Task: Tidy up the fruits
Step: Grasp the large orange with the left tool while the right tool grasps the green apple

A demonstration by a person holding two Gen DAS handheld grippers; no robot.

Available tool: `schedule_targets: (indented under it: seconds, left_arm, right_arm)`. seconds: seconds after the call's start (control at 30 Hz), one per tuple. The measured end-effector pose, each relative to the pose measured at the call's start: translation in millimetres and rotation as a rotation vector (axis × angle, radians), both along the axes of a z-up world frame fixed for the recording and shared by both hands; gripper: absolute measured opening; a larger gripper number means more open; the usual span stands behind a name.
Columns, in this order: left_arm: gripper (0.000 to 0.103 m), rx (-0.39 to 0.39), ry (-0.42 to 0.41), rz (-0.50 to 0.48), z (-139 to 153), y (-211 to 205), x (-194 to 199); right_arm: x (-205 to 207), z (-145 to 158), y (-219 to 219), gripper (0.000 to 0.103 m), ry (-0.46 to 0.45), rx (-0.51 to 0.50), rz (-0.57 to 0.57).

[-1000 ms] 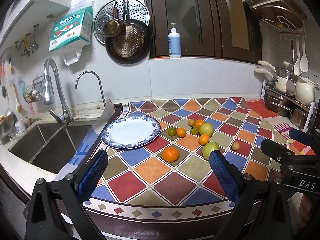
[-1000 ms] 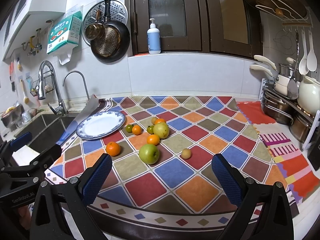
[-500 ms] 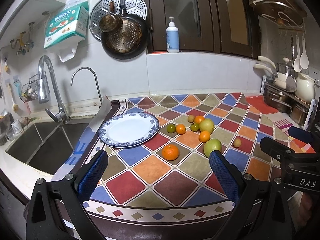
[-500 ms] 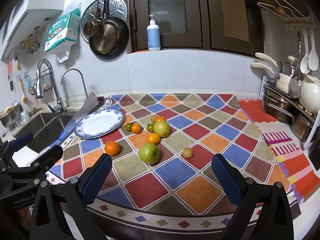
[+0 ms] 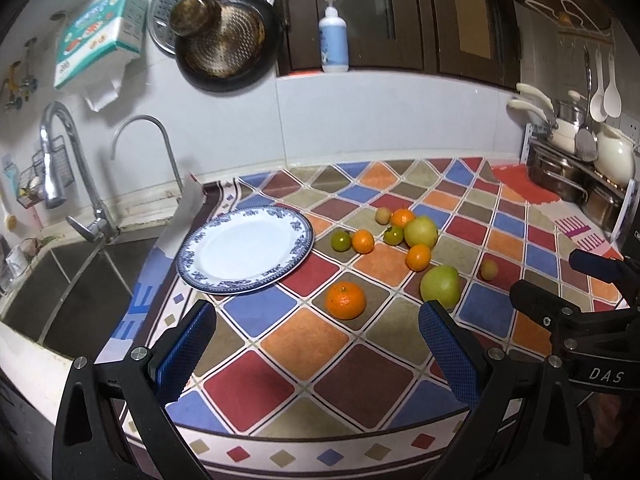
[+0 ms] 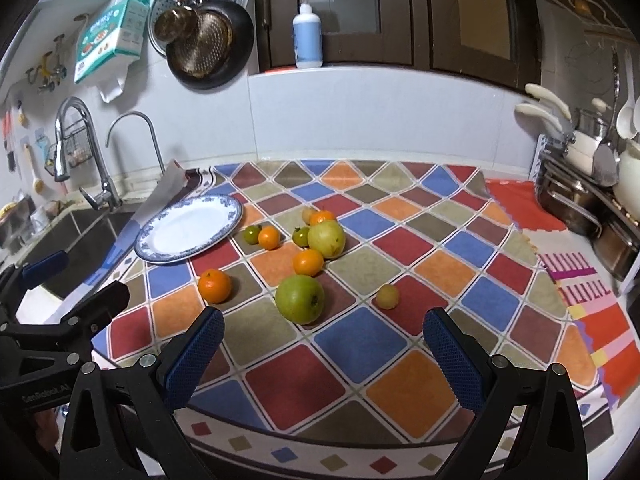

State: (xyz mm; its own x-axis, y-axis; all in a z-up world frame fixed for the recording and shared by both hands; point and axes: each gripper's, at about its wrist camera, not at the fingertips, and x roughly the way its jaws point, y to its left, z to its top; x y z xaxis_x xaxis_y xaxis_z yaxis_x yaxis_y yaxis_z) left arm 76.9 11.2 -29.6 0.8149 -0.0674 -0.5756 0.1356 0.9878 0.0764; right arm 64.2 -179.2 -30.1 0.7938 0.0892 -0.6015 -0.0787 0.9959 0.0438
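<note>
Both the left tongs [image 5: 318, 350] and right tongs [image 6: 324, 354] gape wide, released, gripping and touching nothing.

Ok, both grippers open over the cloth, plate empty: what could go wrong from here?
1. The fruits are round and loose on the cloth; nudging the green apple could roll it off the near edge.
2. The plate sits beside the sink; a push might tip it in.
3. The left gripper and right gripper work close together and may collide.

Plate [image 5: 244, 250] left of fruits [image 5: 400, 248], sink [image 5: 80, 280] further left.
</note>
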Motion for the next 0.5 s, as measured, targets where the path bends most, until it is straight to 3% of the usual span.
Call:
schedule_targets:
  seconds: [0.2,0.5]
  left_arm:
    - [0.103,0.033,0.026,-0.064,-14,0,24]
    - [0.083,0.061,0.112,-0.196,-46,-1,65]
  right_arm:
    - [24,-15,9,0.101,0.064,0.0,0.0]
    - [60,-44,22,0.098,0.155,-0.023,0.013]
